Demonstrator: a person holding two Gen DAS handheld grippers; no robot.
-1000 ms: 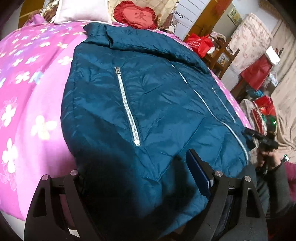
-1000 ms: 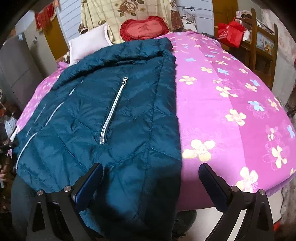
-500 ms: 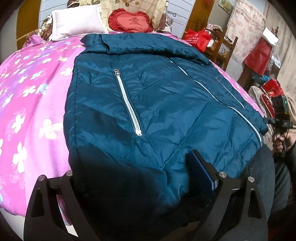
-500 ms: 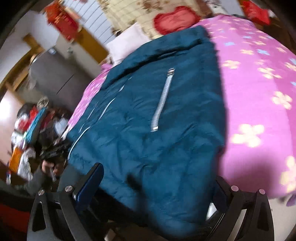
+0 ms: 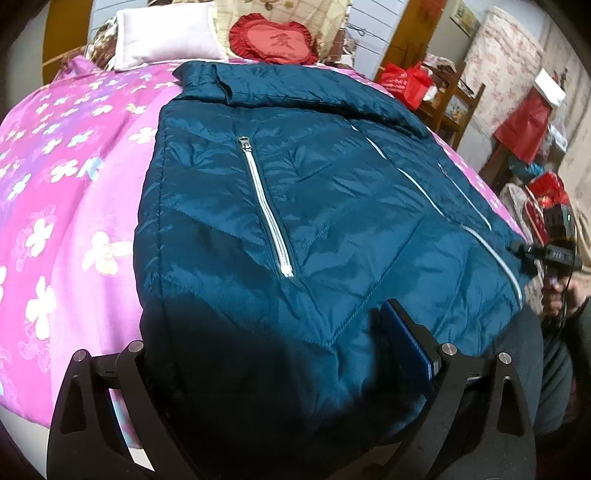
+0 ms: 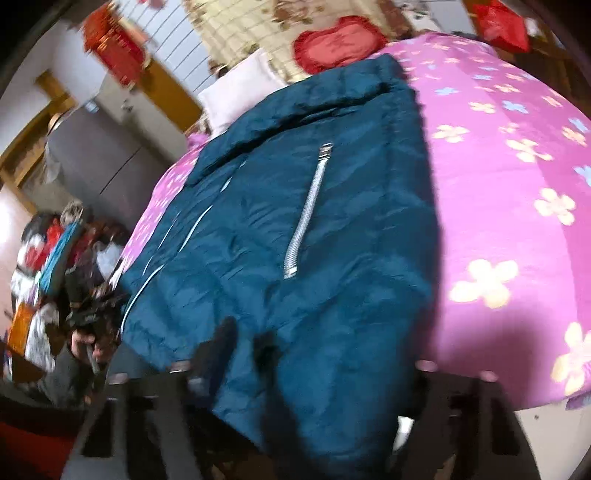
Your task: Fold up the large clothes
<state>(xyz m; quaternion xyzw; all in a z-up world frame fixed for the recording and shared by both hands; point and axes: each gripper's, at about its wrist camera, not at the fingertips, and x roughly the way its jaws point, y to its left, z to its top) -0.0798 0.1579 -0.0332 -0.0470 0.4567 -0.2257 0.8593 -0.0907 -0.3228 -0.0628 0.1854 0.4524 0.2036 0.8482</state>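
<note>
A dark teal padded jacket (image 5: 332,221) lies flat on the pink flowered bedspread (image 5: 74,184), collar toward the pillows, with silver pocket zips. My left gripper (image 5: 266,332) straddles the near hem at the jacket's left corner; its jaws stand wide and are closing, and the fabric bulges between them, hiding the left finger's pad. In the blurred right wrist view, my right gripper (image 6: 317,362) is at the hem's right corner. Its jaws are closing, and the jacket (image 6: 295,240) bunches between the fingers (image 6: 218,343). The right gripper (image 5: 546,254) also shows in the left wrist view, in a hand.
A white pillow (image 5: 166,33) and a red heart cushion (image 5: 273,40) sit at the head of the bed. Wooden chairs and red bags (image 5: 406,85) crowd the right side. A grey cabinet (image 6: 103,162) and piled clutter (image 6: 48,251) stand beyond the bed's other side.
My right gripper's jaws have narrowed onto the jacket's hem, and its view swung left and tilted. The left gripper has barely shifted and keeps straddling the hem.
</note>
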